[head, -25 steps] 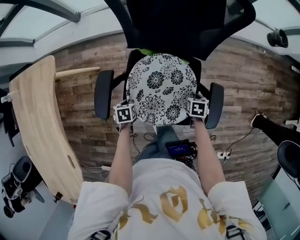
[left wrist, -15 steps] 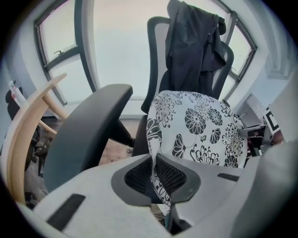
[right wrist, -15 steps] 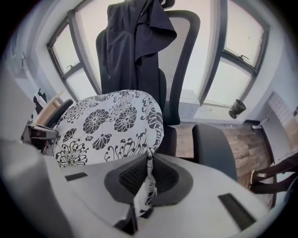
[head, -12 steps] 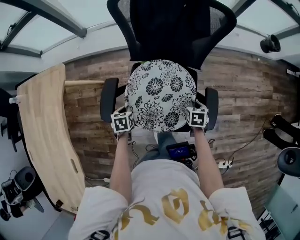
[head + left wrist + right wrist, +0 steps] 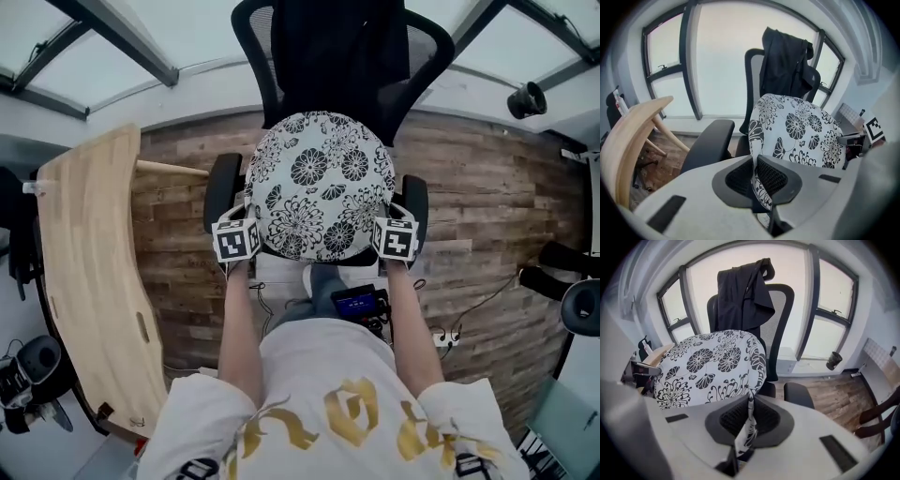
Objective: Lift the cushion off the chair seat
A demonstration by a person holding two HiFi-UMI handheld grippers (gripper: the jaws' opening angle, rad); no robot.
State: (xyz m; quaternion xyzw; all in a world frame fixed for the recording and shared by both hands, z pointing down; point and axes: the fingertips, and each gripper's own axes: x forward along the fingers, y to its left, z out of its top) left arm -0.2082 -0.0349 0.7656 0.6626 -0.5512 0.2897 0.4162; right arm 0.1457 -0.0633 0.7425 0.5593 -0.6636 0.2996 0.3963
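Clamped shut on the near edge of the floral cushion [image 5: 319, 183], one corner in the left gripper [image 5: 754, 161], the other in the right gripper [image 5: 749, 401]. Held tilted over the chair [image 5: 427, 56] seat, between both armrests [image 5: 222, 190]. Bare floor [image 5: 487, 187] on either side, wooden desk [image 5: 89, 281] off left.

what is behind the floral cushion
The black chair backrest stands behind the cushion, with a dark jacket draped over its top. The cushion covers the backrest's lower part.
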